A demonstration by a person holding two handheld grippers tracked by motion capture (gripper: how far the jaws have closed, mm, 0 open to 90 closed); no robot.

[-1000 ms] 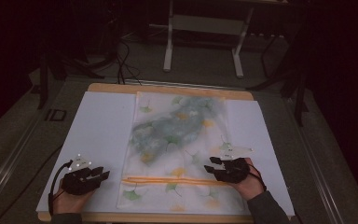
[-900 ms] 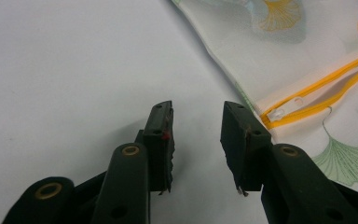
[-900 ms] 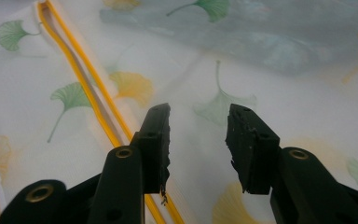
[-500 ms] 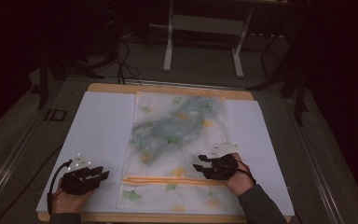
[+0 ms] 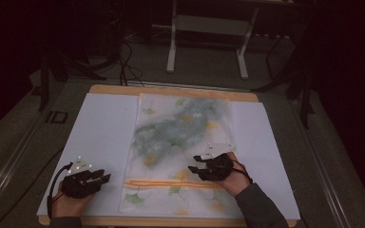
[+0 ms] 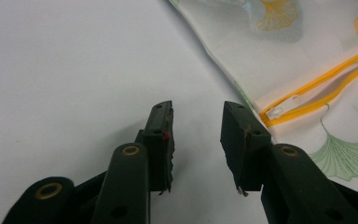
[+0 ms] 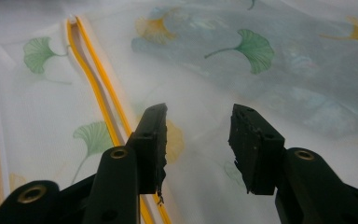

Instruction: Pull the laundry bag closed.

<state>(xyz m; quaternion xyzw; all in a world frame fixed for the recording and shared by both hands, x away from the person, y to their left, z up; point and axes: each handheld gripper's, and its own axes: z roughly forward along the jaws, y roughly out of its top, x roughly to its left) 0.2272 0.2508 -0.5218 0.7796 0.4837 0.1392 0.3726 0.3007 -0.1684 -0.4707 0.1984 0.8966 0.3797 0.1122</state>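
The mesh laundry bag (image 5: 180, 156) lay flat down the middle of the white sheet (image 5: 104, 137) in the high view, with its orange zipper (image 5: 171, 184) running left to right across the lower part of the frame. The right gripper (image 5: 197, 164) hovered over the bag just above the zipper line, jaws pointing to the frame's left, so it was the nearer of the 2. Its jaws had just been opening and stood wide with nothing between them. In the right gripper view the zipper (image 7: 98, 88) ran away to the upper left, beside the left-hand jaw. The left gripper (image 5: 102, 176) rested on the sheet just left of the bag's edge, jaws apart and empty. The zipper's end (image 6: 279, 111) lay just beyond its right-hand jaw.
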